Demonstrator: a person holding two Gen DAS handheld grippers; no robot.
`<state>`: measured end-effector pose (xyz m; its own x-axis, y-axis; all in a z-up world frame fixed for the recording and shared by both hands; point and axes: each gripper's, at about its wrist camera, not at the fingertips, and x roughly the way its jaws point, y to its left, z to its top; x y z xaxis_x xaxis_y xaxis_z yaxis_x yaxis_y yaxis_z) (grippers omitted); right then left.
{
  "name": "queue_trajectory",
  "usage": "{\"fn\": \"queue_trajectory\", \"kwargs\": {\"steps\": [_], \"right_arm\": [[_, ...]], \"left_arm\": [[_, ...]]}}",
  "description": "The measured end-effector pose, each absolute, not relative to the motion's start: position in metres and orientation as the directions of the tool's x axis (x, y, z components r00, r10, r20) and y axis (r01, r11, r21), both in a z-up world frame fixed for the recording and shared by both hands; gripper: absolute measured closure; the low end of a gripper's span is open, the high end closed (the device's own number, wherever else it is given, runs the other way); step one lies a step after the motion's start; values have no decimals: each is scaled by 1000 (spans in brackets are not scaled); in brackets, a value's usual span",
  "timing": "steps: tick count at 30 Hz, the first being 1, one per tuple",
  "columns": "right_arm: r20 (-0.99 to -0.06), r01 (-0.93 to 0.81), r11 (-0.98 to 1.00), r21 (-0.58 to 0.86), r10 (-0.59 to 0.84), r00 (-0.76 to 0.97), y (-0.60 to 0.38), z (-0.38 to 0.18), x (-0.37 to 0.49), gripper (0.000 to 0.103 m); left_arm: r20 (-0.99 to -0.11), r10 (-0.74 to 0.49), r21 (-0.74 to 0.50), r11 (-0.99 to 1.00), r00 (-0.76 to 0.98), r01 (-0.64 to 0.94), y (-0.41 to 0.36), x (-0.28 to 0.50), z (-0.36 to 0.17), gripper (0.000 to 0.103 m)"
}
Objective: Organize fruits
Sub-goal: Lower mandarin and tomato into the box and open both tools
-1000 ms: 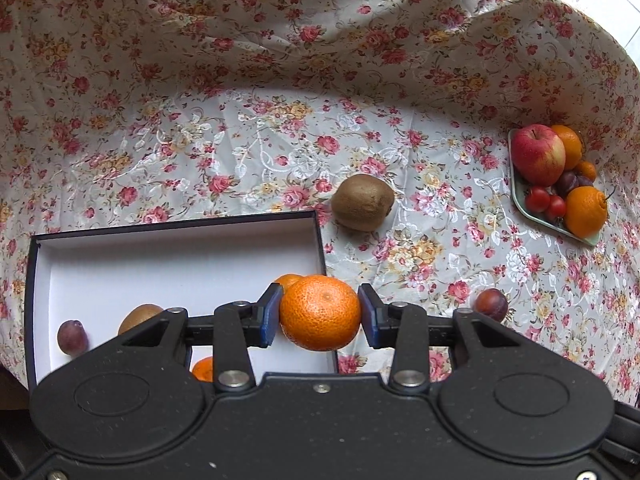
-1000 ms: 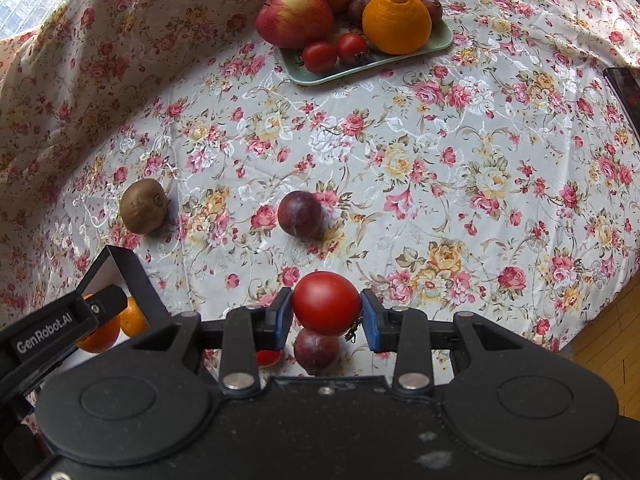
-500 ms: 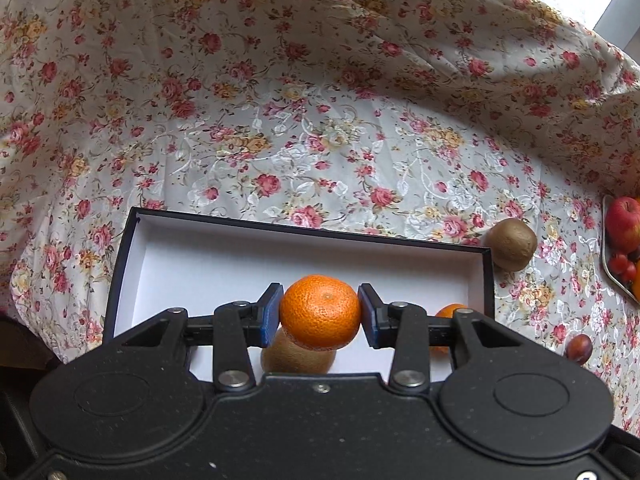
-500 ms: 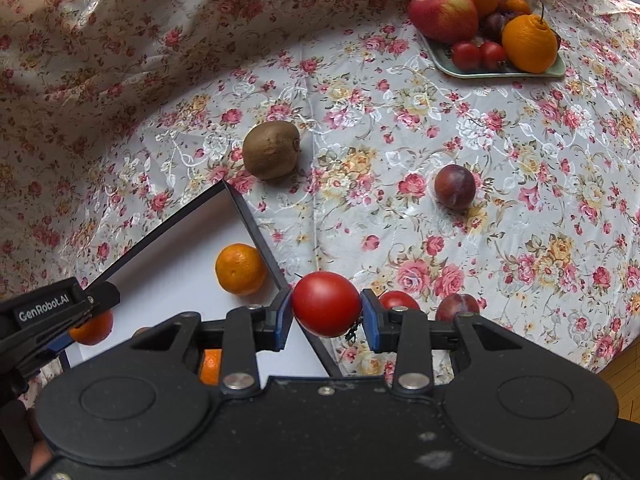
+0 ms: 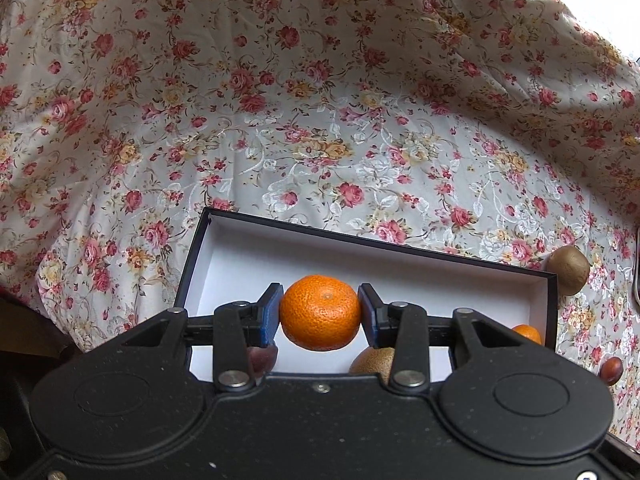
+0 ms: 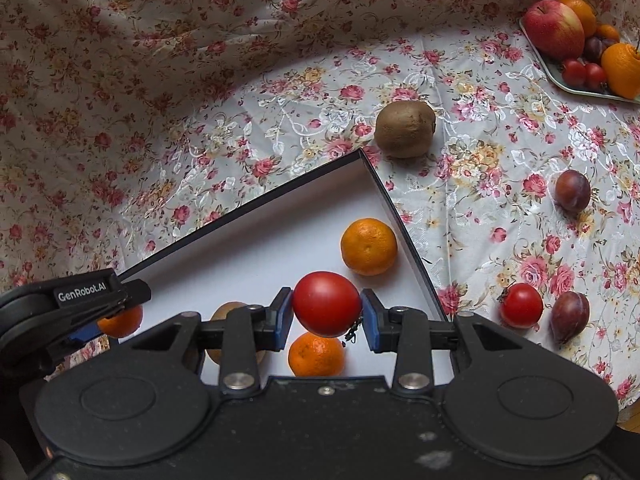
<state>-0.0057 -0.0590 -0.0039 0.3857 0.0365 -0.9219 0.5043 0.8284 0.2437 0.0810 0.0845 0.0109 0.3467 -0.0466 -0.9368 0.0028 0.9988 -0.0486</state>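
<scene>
My left gripper [image 5: 320,312] is shut on a tangerine [image 5: 320,311] and holds it above the white inside of a black-rimmed box [image 5: 360,256]. A plum [image 5: 262,358] and a kiwi [image 5: 372,362] lie in the box below it. My right gripper [image 6: 326,304] is shut on a red tomato [image 6: 326,303] above the same box [image 6: 280,232], which holds two tangerines [image 6: 369,246] and a kiwi [image 6: 228,312]. The left gripper [image 6: 76,312] with its tangerine shows at the left of the right wrist view.
On the floral cloth lie a kiwi [image 6: 405,129], two plums [image 6: 572,190], and a tomato [image 6: 520,305] to the right of the box. A tray [image 6: 560,76] with an apple, oranges and small fruit stands at the far right. The cloth rises behind.
Both grippers have moved left over the box with their fruit still held. The box now fills more of both views and the tray has slid to the right edge.
</scene>
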Motion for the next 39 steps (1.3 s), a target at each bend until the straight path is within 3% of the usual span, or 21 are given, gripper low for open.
{"fn": "queue_trajectory", "kwargs": {"steps": [18,39], "right_arm": [[-918,407,892,194,19,397,-24,-10,9,65],[-913,416,876,246,65,402,-27,-6,18,64]], "left_arm": [[-943,-59,-68,998,329,-16,99,84,3,54],[-941,-106,-118,993,322,-18,101,85,1,54]]}}
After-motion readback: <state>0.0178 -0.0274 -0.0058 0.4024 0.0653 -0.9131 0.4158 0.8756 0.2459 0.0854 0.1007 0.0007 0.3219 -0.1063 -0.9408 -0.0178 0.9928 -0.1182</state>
